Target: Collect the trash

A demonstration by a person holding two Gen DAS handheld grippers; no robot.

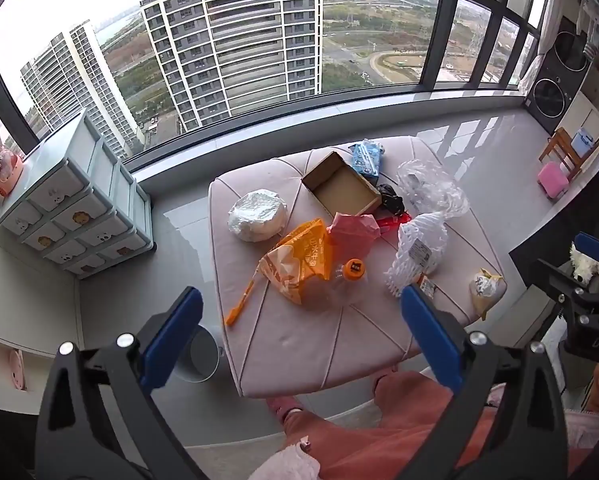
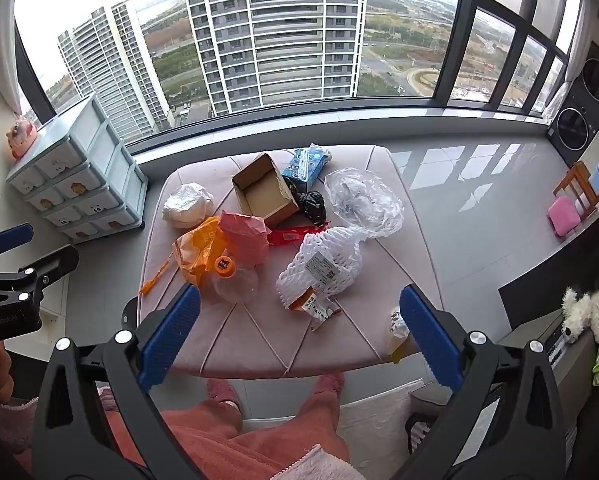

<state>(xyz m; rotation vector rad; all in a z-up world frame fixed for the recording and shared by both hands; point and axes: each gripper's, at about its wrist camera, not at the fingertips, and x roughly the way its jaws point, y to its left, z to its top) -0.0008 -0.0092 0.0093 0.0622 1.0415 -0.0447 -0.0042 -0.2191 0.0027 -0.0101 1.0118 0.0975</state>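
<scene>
Left wrist view: both claws, the left claw (image 1: 301, 312) and the right claw (image 2: 299, 312), hang wide open and empty above the pink padded desk (image 1: 299, 344). Left of the cardboard box (image 1: 341, 190) lies a foil-wrapped bundle (image 1: 257, 216), crinkly and light. Nearer than the box sits the orange bag (image 1: 299, 260), thin and slippery, probably best pinched at a fold. Right of the box lie white foam netting (image 1: 419, 252), soft and springy, and clear film (image 1: 431, 190).

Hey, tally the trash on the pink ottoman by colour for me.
Orange: 2, bag, stick
Pink: 1, bag
White: 2, foam net, foil bundle
Clear: 2, bottle, wrap
Brown: 1, box
Blue: 1, pack
Black: 1, bag
Red: 1, wrapper
Yellow: 1, wrapper
Total: 12
</scene>
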